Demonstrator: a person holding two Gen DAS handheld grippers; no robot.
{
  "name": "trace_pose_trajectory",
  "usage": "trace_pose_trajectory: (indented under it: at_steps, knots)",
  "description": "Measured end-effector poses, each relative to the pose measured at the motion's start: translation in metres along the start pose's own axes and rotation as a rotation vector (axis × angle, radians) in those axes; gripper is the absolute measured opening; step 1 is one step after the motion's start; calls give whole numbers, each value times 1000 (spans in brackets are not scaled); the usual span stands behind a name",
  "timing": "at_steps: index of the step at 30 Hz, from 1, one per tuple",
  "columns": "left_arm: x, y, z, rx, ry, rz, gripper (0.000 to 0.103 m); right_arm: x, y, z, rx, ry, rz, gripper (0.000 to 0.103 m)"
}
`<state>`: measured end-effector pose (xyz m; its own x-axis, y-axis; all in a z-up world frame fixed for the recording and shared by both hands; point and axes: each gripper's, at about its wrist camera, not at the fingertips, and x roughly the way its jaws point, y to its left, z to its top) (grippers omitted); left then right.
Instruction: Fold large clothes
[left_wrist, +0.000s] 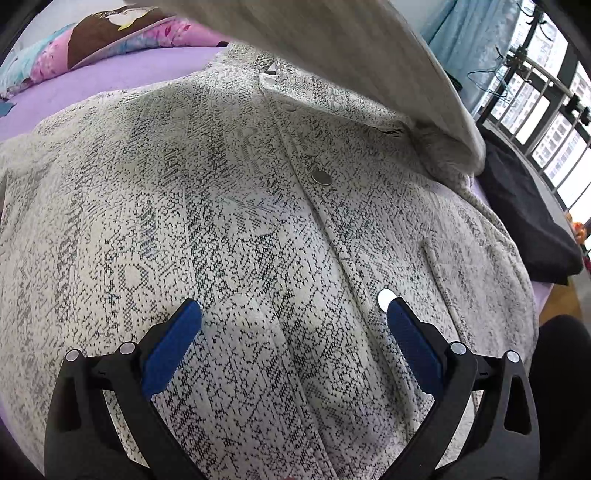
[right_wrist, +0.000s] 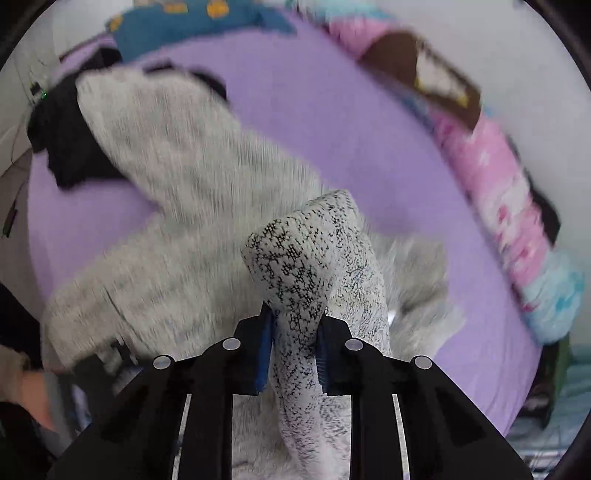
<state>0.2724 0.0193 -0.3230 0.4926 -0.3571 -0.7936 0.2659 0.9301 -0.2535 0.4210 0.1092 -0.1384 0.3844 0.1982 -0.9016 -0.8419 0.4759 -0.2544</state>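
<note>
Speckled knit coat (left_wrist: 221, 206) spread front-up on purple bed (left_wrist: 110, 85). Right hand-held gripper (right_wrist: 293, 345) clamped on a bunched sleeve (right_wrist: 306, 266), lifted over the body. Left hand-held gripper (left_wrist: 293, 314) spread wide, empty, above the hem. Sleeve fold likely underway. Next: lay sleeve across the chest, flatten.

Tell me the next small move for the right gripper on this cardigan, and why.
Probably carry the pinched fold across the cardigan's buttoned front. The right gripper is clamped on a bunch of the speckled knit, lifted off the purple sheet, and a flap already hangs over the spread front. The left gripper is open above the front, gripping nothing, so it could steady the garment.
</note>
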Motion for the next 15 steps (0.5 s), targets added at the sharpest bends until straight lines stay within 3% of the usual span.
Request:
trace_pose_trajectory:
  at_steps: [3,5,9,12,14,15]
  knots:
    - [-3,4,0,-9,2,-2,97,-6,13,34,-39,-56,13,19]
    - [-7,5,0,-9,4,1,97,20,25,45,-59,-41,55,20]
    - [-16,8,-7,12,6,6,97,116,55,34,-93,115,203,23]
    - [-21,11,-7,12,13,12,97,160,54,11,6,228,316,59]
    - [-24,14,-3,4,9,18,97,156,46,0,33,204,332,62]
    - [-26,16,0,4,-1,19,97,144,39,-6,39,172,343,75]
